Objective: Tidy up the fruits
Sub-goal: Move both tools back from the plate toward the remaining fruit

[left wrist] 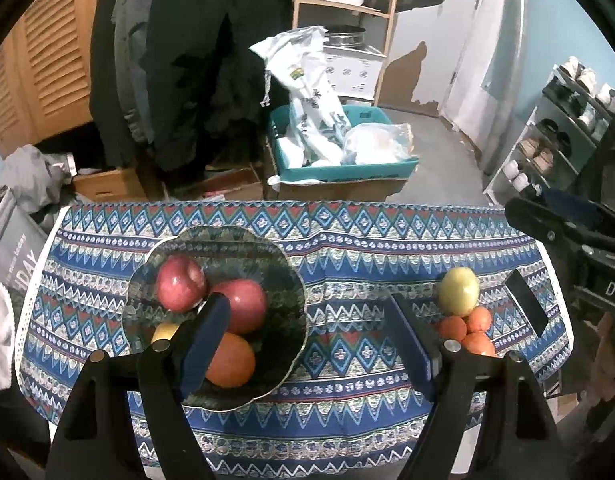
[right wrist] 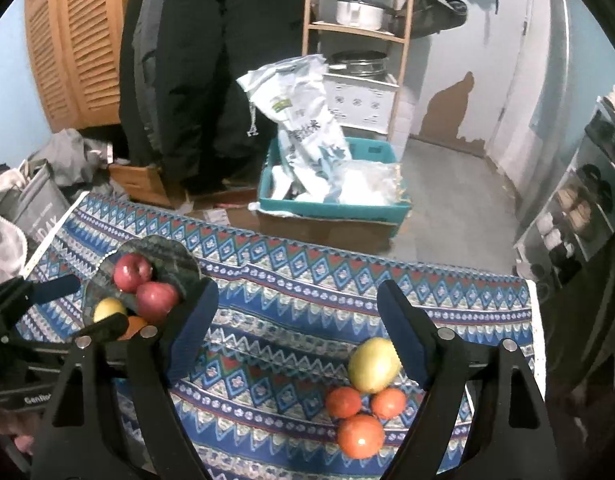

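A dark scalloped bowl sits on the left of the patterned cloth. It holds two red apples, an orange and a partly hidden yellow fruit. On the right lie a yellow-green apple and three oranges in a cluster. My left gripper is open and empty, hovering just right of the bowl. My right gripper is open and empty above the loose fruit; the yellow-green apple and oranges lie by its right finger. The bowl shows far left.
The patterned cloth covers a small table with edges close on all sides. Beyond the far edge stand a teal crate with bags, cardboard boxes, hanging dark coats and a wooden shelf. A shoe rack stands at right.
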